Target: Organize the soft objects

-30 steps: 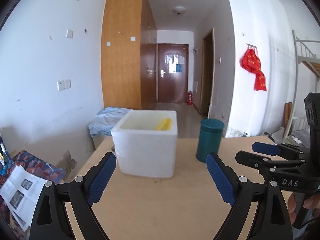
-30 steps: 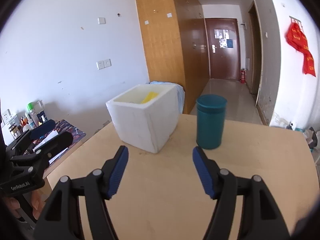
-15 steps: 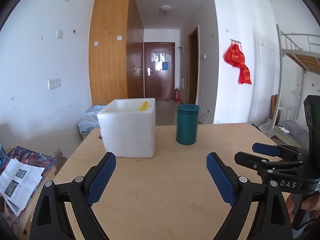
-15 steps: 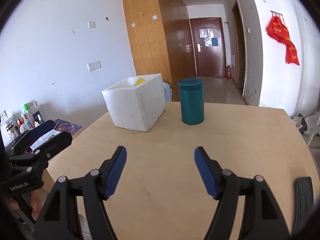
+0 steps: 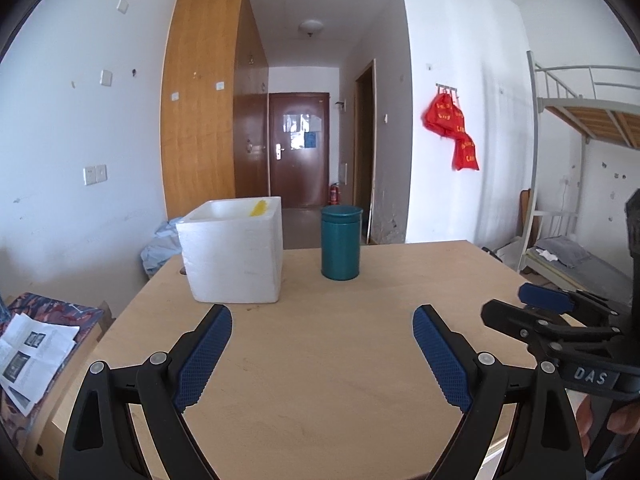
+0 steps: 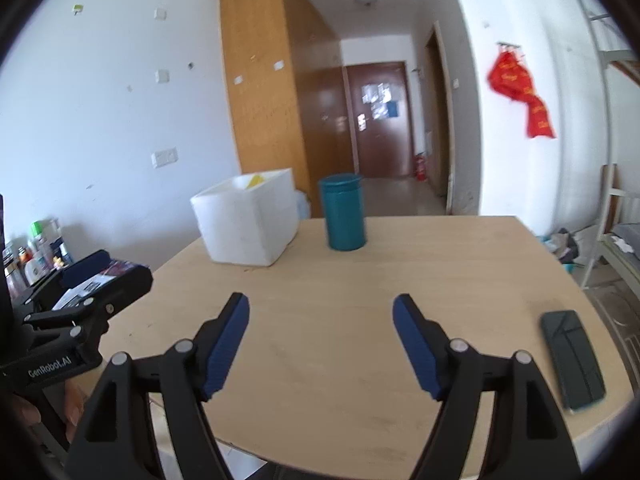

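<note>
Apparently done, both the left gripper (image 5: 322,320) and right gripper (image 6: 320,308), jaws wide and the right's opening, hold nothing; the yellow soft object (image 5: 258,208) lies ahead-left inside the foam box (image 5: 234,256).

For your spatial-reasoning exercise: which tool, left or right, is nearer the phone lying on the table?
Right. The right tool hovers just left of the phone; the left tool sits across the table, farther away.
</note>
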`<state>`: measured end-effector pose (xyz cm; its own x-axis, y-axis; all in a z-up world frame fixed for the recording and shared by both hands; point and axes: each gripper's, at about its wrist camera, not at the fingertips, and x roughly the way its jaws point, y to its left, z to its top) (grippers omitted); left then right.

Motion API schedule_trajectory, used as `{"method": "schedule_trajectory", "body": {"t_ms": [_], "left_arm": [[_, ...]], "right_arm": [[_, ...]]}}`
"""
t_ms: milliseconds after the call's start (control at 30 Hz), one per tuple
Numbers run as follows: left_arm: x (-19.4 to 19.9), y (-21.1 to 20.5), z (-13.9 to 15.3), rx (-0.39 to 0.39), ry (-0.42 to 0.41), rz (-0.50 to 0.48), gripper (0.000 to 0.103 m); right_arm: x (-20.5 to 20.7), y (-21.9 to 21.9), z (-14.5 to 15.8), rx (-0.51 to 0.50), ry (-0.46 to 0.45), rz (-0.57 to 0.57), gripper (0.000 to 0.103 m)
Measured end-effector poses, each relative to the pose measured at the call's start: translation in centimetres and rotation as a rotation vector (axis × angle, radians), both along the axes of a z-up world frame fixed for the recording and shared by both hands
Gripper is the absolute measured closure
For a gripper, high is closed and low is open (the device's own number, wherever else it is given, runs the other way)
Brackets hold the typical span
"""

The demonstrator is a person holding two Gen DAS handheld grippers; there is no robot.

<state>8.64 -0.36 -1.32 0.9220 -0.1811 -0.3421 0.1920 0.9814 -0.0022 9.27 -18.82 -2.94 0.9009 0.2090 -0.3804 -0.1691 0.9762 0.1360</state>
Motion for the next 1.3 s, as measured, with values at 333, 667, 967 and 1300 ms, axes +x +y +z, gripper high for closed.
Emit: {"method": "schedule_trajectory", "body": {"t_ms": [333, 667, 967, 1300], "left_arm": [[-3.3, -0.6, 0.7, -0.028, -0.093, 0.0, 0.004], [-6.5, 0.2, 0.8, -0.066, -0.197, 0.065, 0.0], [-6.9, 0.0, -0.3, -0.005, -0.203, 0.09, 0.0], [-6.8, 1.0, -0.1, -0.044, -0.19, 0.086, 0.0]], "right_arm": [[-4.9, -0.6, 1.6, -0.026, -0.181, -0.165, 0.008], [-6.2, 0.6, 1.1, -0.082, -0.255, -0.207, 0.0], [-5.5, 0.7, 0.7, -0.077, -0.235, -0.204, 0.0], [-5.9, 1.4, 1.2, -0.093, -0.248, -0.186, 0.0]]}}
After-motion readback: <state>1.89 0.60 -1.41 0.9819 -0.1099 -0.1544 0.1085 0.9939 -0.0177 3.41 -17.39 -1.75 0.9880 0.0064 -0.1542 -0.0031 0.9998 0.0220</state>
